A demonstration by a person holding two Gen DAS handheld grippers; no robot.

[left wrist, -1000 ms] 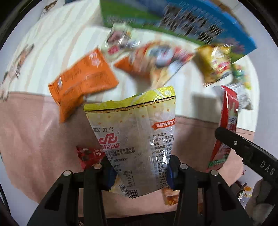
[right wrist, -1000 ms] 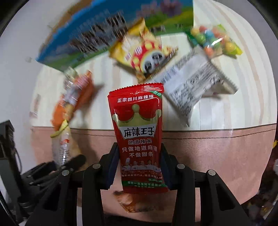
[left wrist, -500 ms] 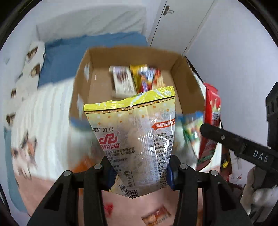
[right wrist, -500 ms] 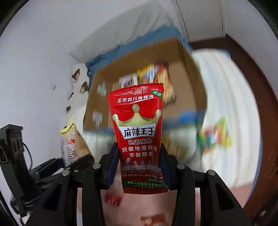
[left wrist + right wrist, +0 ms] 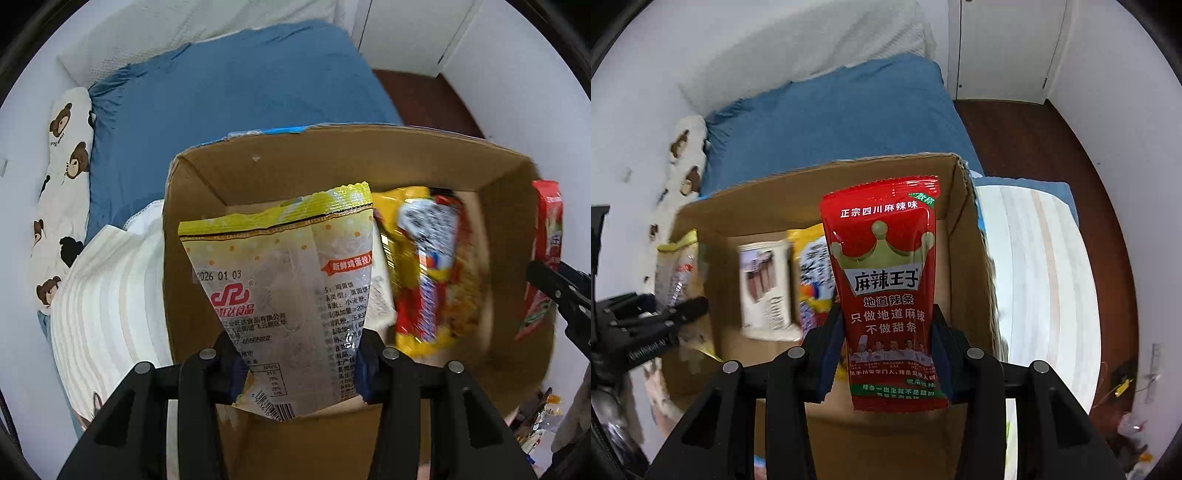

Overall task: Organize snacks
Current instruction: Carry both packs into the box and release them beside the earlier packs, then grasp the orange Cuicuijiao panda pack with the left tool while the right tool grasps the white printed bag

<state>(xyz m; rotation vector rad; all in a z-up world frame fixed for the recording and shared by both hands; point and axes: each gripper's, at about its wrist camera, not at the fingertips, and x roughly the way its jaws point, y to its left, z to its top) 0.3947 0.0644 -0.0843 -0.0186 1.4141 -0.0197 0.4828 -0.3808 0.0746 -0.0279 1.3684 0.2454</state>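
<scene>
Snacks: left tool [image 5: 297,363] pinching yellow egg-biscuit bag [image 5: 284,291], right tool [image 5: 882,360] pinching red spicy-strip packet [image 5: 886,291]; we release low inside carton [image 5: 491,177], toward 6 o'clock.

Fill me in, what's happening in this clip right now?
A person is sorting snacks into a cardboard box with two handheld grippers. The left gripper is shut on a yellow-topped clear snack bag; the right gripper is shut on a red spicy-strip packet. Both packets hang over the open box, not yet released. A yellow packet and a white packet already lie inside. The box sits on a bed with a blue sheet.
</scene>
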